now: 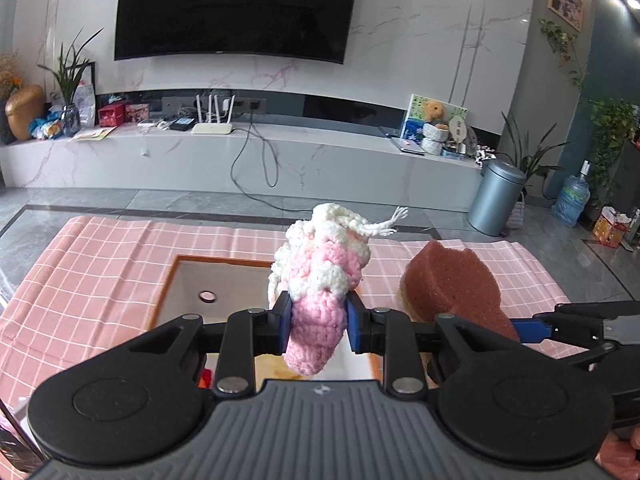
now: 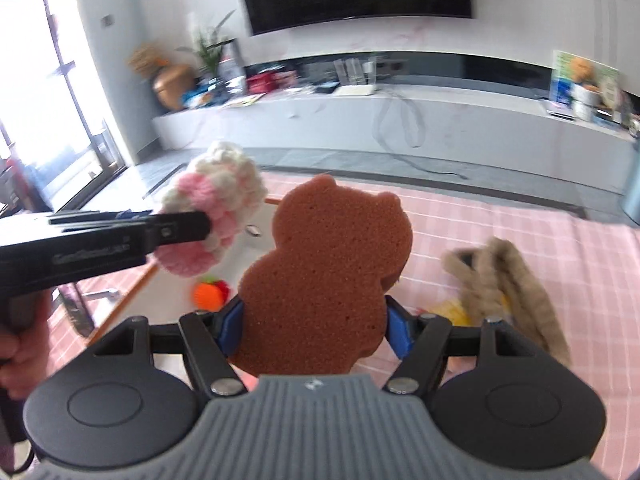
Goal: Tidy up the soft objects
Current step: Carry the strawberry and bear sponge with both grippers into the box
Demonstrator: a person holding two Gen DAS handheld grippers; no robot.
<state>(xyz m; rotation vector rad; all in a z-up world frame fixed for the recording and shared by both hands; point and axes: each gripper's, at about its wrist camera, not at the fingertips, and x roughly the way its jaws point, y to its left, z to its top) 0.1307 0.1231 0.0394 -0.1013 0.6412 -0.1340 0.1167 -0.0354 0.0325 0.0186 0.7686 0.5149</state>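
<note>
Pink checked cloth [image 1: 100,264] covered the table, open tray [image 1: 224,280] lay on it at left, bear sponge [image 2: 328,272] was clamped in the right gripper [image 2: 316,324] above the cloth, pink-white knit [image 1: 320,280] was clamped in the left gripper [image 1: 318,324] above the tray, tan fuzzy strap [image 2: 516,276] lay far right, orange toy [image 2: 210,292] sat in the tray.

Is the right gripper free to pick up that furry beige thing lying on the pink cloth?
Probably not yet. The right gripper is already shut on the brown sponge, so its jaws are full. The furry beige thing lies uncovered on the cloth just to its right.
</note>
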